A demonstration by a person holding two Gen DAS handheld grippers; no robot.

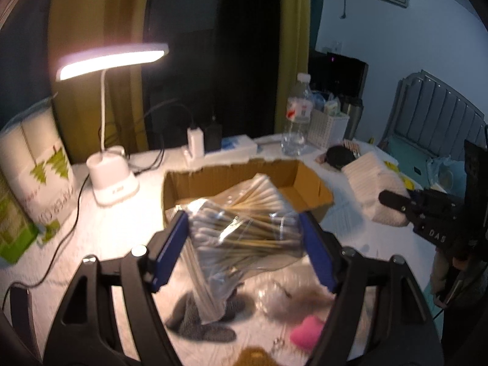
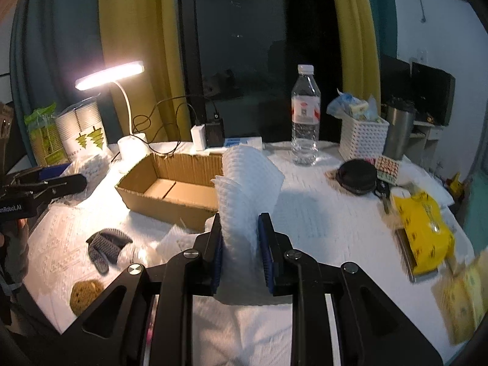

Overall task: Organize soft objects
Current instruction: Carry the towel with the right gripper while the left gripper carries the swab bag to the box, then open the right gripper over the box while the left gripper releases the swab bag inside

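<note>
My left gripper is shut on a clear bag of cotton swabs, held just in front of an open cardboard box. My right gripper is shut on a stack of white tissue paper, held upright above the table near the box. The right gripper and tissue stack also show at the right of the left wrist view. On the table lie a grey knitted piece, a pink sponge and a brown sponge.
A lit desk lamp stands left of the box. A water bottle, white basket, steel cup, black pouch and yellow packet sit at the right. Paper roll packs stand far left.
</note>
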